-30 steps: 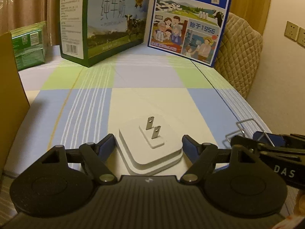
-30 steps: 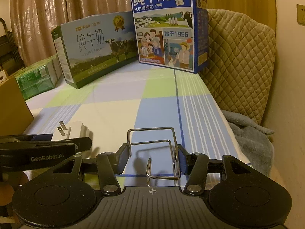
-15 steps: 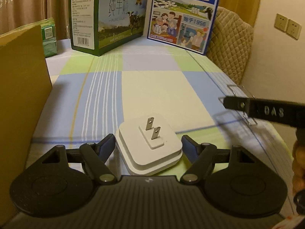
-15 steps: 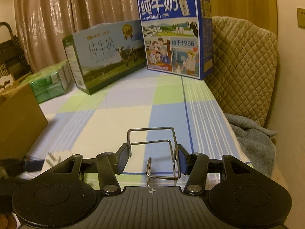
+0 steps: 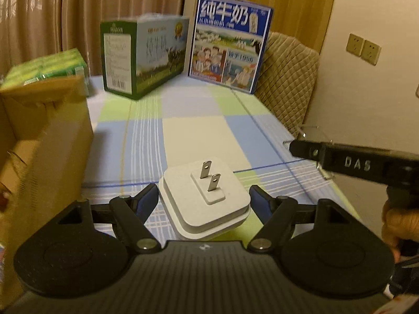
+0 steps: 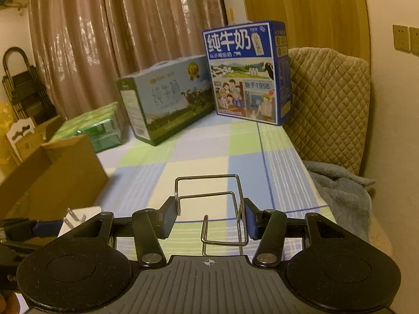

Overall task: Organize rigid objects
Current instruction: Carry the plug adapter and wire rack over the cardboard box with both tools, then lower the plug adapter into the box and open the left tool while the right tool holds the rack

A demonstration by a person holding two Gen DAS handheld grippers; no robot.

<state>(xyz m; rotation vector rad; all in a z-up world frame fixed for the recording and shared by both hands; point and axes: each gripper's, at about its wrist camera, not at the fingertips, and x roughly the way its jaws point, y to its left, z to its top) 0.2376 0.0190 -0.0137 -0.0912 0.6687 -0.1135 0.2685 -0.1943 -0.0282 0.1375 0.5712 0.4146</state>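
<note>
We saw white charger (image 5: 207, 198) clamped in left gripper (image 5: 204, 201), wire rack (image 6: 212, 209) pinched by right gripper (image 6: 209, 219), cardboard box (image 5: 44, 141) close left, milk cartons (image 6: 207, 89) behind.

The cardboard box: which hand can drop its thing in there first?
Left, probably. The left tongs hold the white plug right beside the cardboard box; the right tongs, gripping the wire rack, sit farther away.
</note>
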